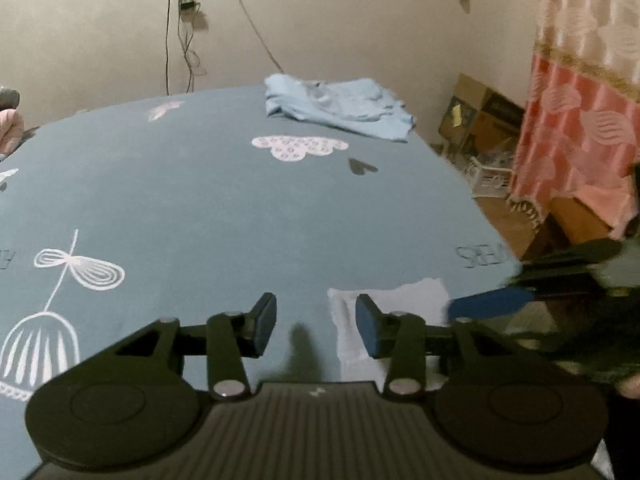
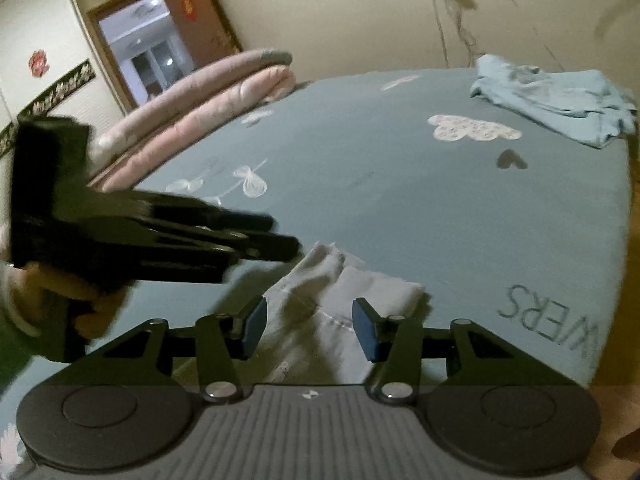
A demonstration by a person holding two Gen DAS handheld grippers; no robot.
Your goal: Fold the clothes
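the white garment [image 2: 340, 300] lies folded into a small packet on the near part of the bed [image 2: 400, 200], close to the edge where the person stands — a handy spot to work it, within reach of both tools. the left gripper [image 1: 316, 322] hangs above the bare sheet just beside the packet's left edge, its jaws partly apart with nothing between them; it looks to have let the cloth go. the right gripper [image 2: 309, 326] sits over the packet itself, jaws about half open, the white cloth showing in the gap, but the pads do not seem to press on it. in the right wrist view the left gripper's fingers reach in from the left, blurred, their tips near the rumpled corner of the packet.

a light blue garment [image 1: 340, 106] lies loosely heaped at the far corner of the bed, well apart — probably waiting its turn. a pink quilt [image 2: 192, 108] is rolled along the far left side. cardboard boxes [image 1: 476, 116] stand on the floor beyond the bed; what they hold cannot be made out.
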